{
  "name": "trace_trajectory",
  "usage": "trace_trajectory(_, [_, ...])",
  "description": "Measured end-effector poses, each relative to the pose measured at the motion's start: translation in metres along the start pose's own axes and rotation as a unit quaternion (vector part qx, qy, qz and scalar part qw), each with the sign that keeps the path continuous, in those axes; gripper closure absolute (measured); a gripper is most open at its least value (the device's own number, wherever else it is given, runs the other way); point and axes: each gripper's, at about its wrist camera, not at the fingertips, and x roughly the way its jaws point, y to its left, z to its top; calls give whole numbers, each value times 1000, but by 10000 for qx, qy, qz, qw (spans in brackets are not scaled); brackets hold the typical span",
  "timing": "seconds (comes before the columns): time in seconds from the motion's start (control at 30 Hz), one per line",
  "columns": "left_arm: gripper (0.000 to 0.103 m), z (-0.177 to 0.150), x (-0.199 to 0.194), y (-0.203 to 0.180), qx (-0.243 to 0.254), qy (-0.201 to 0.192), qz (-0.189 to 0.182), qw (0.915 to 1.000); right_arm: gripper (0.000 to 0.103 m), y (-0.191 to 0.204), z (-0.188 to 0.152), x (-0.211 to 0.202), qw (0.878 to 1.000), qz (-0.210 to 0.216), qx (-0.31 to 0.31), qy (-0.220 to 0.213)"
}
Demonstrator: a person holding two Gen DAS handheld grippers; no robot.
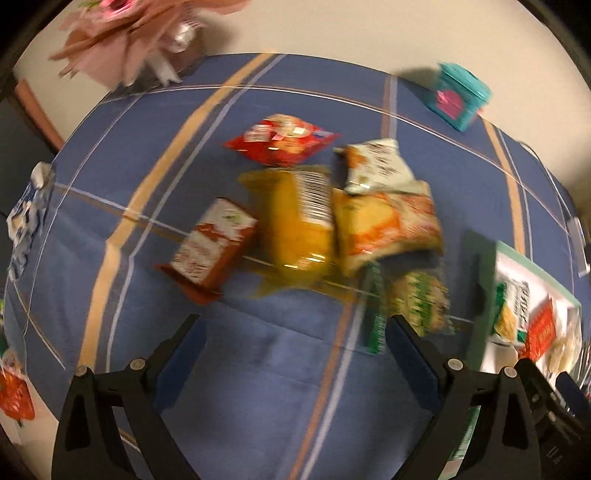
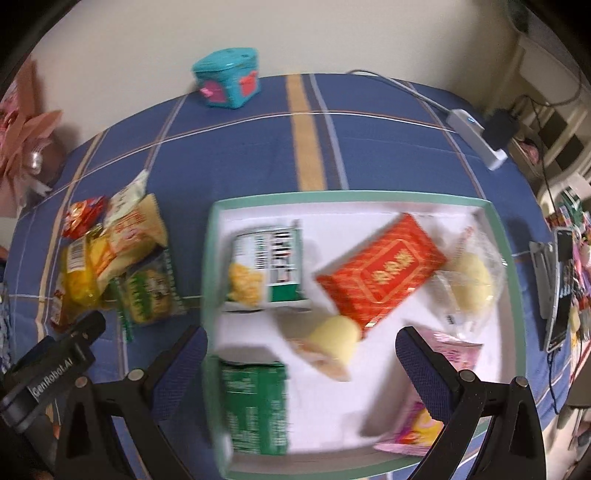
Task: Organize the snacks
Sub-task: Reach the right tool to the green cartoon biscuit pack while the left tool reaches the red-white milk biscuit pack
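A pile of snacks lies on the blue tablecloth: a red pack (image 1: 282, 142), a white pack (image 1: 380, 166), a yellow bag (image 1: 301, 230), an orange-yellow pack (image 1: 388, 227), a red box (image 1: 212, 247) and a green cracker pack (image 1: 419, 302). My left gripper (image 1: 295, 332) is open and empty, above the cloth in front of the pile. My right gripper (image 2: 301, 345) is open and empty over the green-rimmed white tray (image 2: 354, 195), which holds a red box (image 2: 384, 269), a green-white pack (image 2: 269, 266), a green box (image 2: 255, 406), yellow buns (image 2: 474, 277) and pink packs (image 2: 456, 350).
A teal tin (image 2: 229, 79) stands at the table's far edge. A pink bouquet (image 1: 129, 33) is at the far left. A power strip with cable (image 2: 474, 136) and a phone (image 2: 554, 291) lie right of the tray. The left gripper's body (image 2: 51, 369) shows beside the tray.
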Motion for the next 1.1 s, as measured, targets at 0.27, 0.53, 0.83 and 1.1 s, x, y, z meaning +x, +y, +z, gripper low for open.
trace_trajectory(0.27, [6, 12, 3, 56, -533, 22, 44, 9986, 0, 54, -9, 3, 9989, 251, -380, -58])
trace_trajectory(0.53, [6, 13, -6, 83, -807, -38, 63, 9967, 0, 101, -17, 7, 9955, 526, -781, -86])
trace_trajectory(0.83, [5, 27, 7, 74, -443, 62, -42, 9990, 0, 125, -18, 14, 9921, 741, -1006, -84])
trace_trajectory(1.1, [6, 37, 20, 66, -276, 88, -45, 9996, 0, 133, -15, 29, 9904, 757, -1160, -26])
